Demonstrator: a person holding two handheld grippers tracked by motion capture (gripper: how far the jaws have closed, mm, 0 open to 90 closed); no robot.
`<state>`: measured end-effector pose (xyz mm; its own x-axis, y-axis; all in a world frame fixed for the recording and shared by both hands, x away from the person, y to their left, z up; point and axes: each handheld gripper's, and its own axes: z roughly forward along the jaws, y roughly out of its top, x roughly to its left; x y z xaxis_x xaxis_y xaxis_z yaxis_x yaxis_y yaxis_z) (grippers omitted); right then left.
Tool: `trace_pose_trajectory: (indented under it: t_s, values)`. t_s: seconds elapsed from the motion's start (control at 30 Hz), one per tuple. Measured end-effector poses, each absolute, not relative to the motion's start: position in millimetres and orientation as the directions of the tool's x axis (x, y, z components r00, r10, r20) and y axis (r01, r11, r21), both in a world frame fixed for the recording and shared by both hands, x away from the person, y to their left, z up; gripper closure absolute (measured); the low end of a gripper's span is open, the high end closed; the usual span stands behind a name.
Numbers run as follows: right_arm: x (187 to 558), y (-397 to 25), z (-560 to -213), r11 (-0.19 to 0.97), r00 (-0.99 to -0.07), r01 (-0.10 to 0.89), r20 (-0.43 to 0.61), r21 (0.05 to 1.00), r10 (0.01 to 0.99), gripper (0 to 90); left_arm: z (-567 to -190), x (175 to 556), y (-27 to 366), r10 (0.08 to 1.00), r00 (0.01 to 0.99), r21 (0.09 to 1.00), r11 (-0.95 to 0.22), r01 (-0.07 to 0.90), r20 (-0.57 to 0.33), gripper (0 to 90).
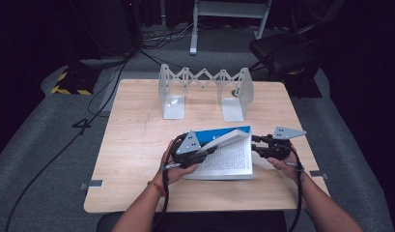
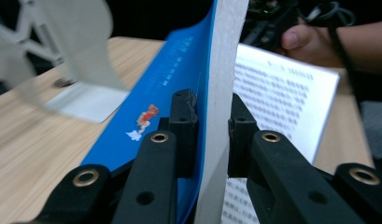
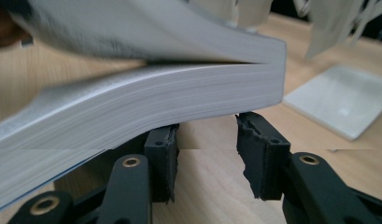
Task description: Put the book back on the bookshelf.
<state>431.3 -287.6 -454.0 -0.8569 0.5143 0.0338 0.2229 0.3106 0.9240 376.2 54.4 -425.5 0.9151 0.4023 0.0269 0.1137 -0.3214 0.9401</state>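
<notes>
Near the front edge of the wooden table [image 1: 137, 145], slightly right of centre, lies an open book [image 1: 226, 159] with printed pages facing up. Its blue cover [image 1: 219, 133] and a sheaf of pages are lifted at the far left side. The left gripper [image 1: 207, 152] is clenched on that lifted part: in the left gripper view its two black jaws press from either side on the blue cover [image 2: 179, 88] and the white page block [image 2: 221, 93], which stands nearly upright between them, with the printed page [image 2: 282, 98] lying flat beyond. The right gripper [image 1: 257, 145] sits at the right edge of the book, touching or just beside it. In the right gripper view its jaws stand apart, released, low under the thick curved page block [image 3: 156, 107], with bare table showing between them; the lifted sheaf [image 3: 146, 28] arches above. Whether the jaws touch the pages cannot be told. At the far side of the table stands an expandable metal bookend rack [image 1: 204, 89], well apart from the book
</notes>
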Motion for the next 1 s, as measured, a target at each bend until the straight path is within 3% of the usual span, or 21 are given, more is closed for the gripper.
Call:
trace_pose_trajectory:
  t_s: [0.2, 0.4, 0.73, 1.0]
  values:
    - [420, -302, -431, 0.276, -0.828, 0.173, -0.012, 0.946, 0.560, 58.4, -423, 371, 27, 0.339, 0.940, 0.928, -0.360, 0.096, 0.034, 75.9]
    - [413, -294, -422, 0.291, -0.826, 0.130, -0.059, 0.948, 0.560, 63.3, -421, 366, 38, 0.352, 0.936, 0.932, -0.343, 0.115, 0.014, 75.1]
    - [400, -258, -390, 0.304, -0.886, 0.049, -0.099, 0.951, 0.454, 59.9, -423, 352, 76, 0.397, 0.917, 0.930, -0.351, 0.110, 0.041, 71.9]
    - [390, -223, -388, 0.337, -0.916, 0.025, -0.114, 0.941, 0.386, 54.7, -427, 351, 97, 0.415, 0.909, 0.913, -0.382, 0.141, 0.034, 69.9]
